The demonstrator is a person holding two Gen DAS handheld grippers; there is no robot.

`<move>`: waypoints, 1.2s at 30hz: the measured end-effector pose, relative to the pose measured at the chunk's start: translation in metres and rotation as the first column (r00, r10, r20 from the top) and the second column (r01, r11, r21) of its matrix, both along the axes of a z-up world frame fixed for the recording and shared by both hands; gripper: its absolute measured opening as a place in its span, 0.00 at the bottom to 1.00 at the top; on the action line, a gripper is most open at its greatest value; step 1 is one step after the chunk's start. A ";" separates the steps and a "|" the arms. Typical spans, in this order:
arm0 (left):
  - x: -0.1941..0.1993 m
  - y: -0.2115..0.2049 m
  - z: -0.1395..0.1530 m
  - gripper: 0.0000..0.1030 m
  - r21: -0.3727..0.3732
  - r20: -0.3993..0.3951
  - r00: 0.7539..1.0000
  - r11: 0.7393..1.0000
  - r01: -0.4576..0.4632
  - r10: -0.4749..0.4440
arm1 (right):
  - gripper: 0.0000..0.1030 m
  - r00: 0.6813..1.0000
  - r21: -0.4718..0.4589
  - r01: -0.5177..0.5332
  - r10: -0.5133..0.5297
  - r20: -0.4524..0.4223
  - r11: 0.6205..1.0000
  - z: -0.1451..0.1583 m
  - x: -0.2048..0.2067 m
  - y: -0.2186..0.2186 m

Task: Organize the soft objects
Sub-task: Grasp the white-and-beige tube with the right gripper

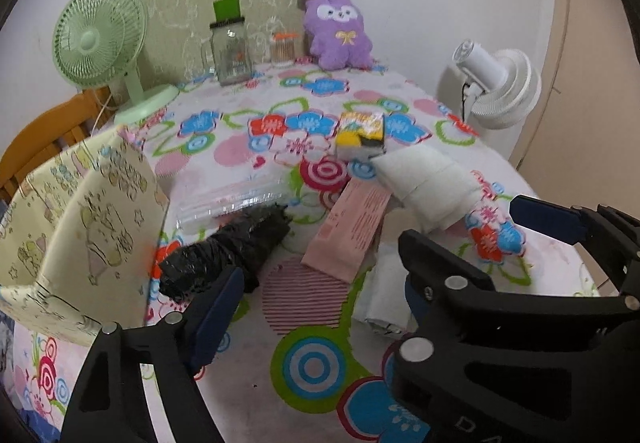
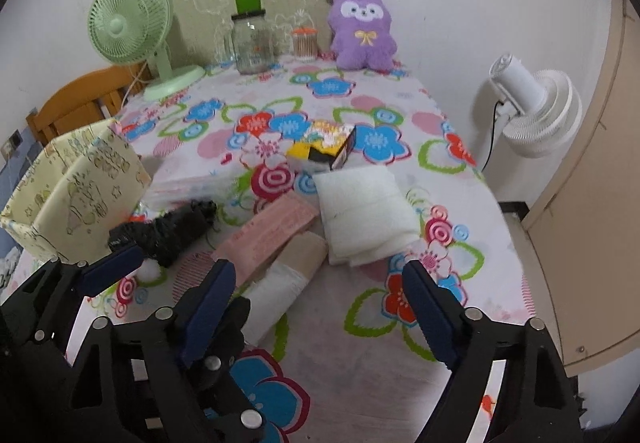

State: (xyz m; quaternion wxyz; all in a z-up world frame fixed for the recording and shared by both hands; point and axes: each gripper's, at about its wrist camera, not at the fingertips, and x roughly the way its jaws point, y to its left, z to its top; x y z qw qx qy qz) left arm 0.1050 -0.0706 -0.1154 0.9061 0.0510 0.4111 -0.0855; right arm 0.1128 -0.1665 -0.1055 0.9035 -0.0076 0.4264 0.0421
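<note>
On the flowered tablecloth lie a white folded towel (image 1: 430,183) (image 2: 366,213), a pink pack (image 1: 350,229) (image 2: 266,233), a black crumpled roll (image 1: 226,249) (image 2: 164,229), a yellow-black sponge pack (image 1: 360,133) (image 2: 324,147) and a white-beige soft pack (image 1: 384,295) (image 2: 286,277). A purple plush (image 1: 340,31) (image 2: 364,29) sits at the far edge. A cream patterned box (image 1: 76,227) (image 2: 76,187) stands open at the left. My left gripper (image 1: 324,267) (image 2: 136,271) is open and empty above the packs. My right gripper (image 2: 318,279) is open and empty; one of its fingers (image 1: 548,217) shows at the right of the left wrist view.
A green fan (image 1: 100,43) (image 2: 132,27), a glass jar (image 1: 232,51) (image 2: 254,43) and a small orange-lidded jar (image 1: 284,49) (image 2: 305,41) stand at the back. A white fan (image 1: 496,85) (image 2: 536,111) stands off the table's right side. A wooden chair (image 2: 80,103) is left.
</note>
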 end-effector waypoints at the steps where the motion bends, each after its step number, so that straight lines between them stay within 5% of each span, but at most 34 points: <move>1: 0.001 0.001 -0.002 0.81 0.001 -0.005 1.000 1.000 0.000 0.000 | 0.81 1.000 0.001 0.000 0.000 -0.008 1.000 -0.002 0.001 0.001; 14: 0.007 0.018 -0.020 0.75 0.014 -0.045 0.999 1.000 -0.006 0.007 | 0.69 0.992 0.059 0.029 -0.022 -0.122 0.998 -0.036 0.019 0.010; 24: 0.010 0.026 -0.024 0.75 -0.003 -0.076 0.997 1.000 -0.014 0.013 | 0.26 0.989 0.073 -0.029 0.039 -0.142 0.997 -0.039 0.023 0.029; 36: 0.004 0.022 -0.005 0.75 0.006 -0.027 1.000 1.000 -0.010 0.011 | 0.17 0.995 0.058 -0.041 0.046 -0.092 0.997 -0.019 0.016 0.028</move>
